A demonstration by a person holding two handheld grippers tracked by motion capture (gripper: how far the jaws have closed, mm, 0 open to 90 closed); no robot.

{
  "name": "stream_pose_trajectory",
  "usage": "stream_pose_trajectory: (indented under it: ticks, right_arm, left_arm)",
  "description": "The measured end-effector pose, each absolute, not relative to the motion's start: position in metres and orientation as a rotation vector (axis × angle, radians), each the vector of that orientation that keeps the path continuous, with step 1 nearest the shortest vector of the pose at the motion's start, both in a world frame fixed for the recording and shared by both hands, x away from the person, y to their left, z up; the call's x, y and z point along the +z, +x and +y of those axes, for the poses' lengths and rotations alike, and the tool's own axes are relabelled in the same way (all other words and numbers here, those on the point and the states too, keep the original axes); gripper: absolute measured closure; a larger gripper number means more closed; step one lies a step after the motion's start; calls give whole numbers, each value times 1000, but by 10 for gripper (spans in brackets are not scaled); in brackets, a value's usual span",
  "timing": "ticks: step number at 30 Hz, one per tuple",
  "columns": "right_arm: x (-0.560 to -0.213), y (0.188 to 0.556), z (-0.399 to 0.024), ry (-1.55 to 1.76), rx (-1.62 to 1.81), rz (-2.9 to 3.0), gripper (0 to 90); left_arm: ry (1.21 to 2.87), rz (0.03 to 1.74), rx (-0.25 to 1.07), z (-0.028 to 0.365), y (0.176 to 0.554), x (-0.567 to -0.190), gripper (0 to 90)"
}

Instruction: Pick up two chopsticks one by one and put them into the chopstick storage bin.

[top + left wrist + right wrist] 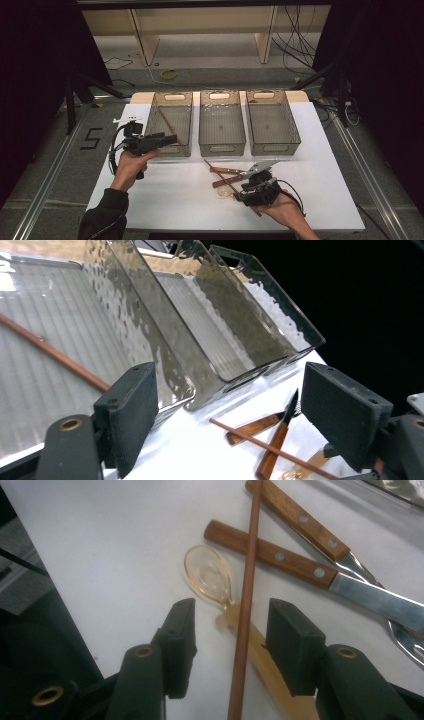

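My right gripper (240,192) (230,615) is low over the white table (165,195), and its open jaws stand astride a thin brown chopstick (215,172) (246,605) and the handle of a clear amber spoon (225,192) (210,575). Neither pad touches them. Two wood-handled knives (227,171) (295,562) lie crossed under the chopstick. My left gripper (169,140) (227,390) hangs open and empty at the front left corner of the left clear bin (172,151) (30,405). A second chopstick (167,125) (55,354) lies inside that bin.
Three clear plastic bins stand side by side at the back of the table, with the middle bin (222,147) and the right bin (274,147) empty. Cables and a wooden shelf lie on the floor beyond. Black curtains flank both sides.
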State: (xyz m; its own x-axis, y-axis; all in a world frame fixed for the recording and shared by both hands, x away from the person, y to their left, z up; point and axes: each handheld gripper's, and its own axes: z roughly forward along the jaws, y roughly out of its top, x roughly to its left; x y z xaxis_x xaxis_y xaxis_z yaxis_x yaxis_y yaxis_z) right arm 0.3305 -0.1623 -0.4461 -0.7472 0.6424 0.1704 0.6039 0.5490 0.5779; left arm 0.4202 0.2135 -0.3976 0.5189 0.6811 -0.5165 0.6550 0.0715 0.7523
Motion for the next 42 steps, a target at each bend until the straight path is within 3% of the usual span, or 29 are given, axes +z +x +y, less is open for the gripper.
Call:
stream_pose_trajectory:
  ticks: [26,38,42]
  right_arm:
    - [-464,312,-175,1149,806,2767,673]
    - [-470,314,-175,1172,782,2767,823]
    - [-470,315,-177,1196,807,2757,837]
  left_arm:
    - [1660,1086,52,197,384,-426,211]
    - [1712,1067,35,186,382,-432,211]
    - [1712,1065,25,184,382,-433,213]
